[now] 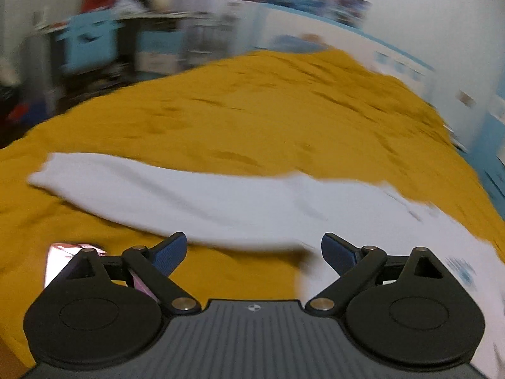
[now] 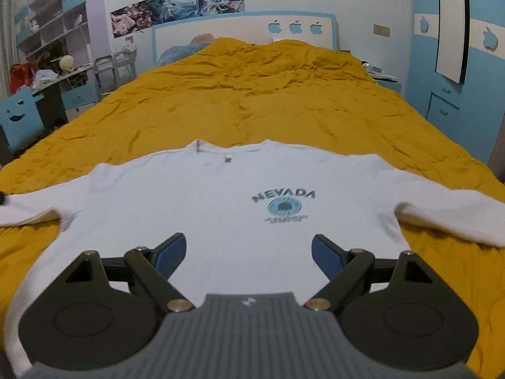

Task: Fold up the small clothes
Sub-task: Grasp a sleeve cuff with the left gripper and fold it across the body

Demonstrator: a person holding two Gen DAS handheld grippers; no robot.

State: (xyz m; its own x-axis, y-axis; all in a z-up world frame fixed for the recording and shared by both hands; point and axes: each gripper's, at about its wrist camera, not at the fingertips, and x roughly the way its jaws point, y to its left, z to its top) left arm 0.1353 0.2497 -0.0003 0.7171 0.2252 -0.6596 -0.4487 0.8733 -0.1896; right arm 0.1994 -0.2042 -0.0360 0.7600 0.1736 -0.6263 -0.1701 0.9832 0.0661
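Observation:
A white long-sleeved shirt (image 2: 202,195) lies spread flat, front up, on the mustard bedspread (image 2: 252,94), with a blue "NEVADA" print (image 2: 284,205) on the chest and both sleeves stretched out sideways. My right gripper (image 2: 249,254) hovers open over the shirt's lower body, nothing between its blue pads. In the blurred left wrist view the shirt's left sleeve (image 1: 142,186) runs across the bedspread (image 1: 252,110). My left gripper (image 1: 254,252) is open just short of that sleeve, over the cloth beside the shirt's body.
A shiny pink flat object (image 1: 63,259) lies on the bed under the left gripper's left finger. Shelves and a desk with a blue chair (image 2: 19,117) stand left of the bed, the headboard (image 2: 246,28) at the far end, blue cabinets (image 2: 454,72) to the right.

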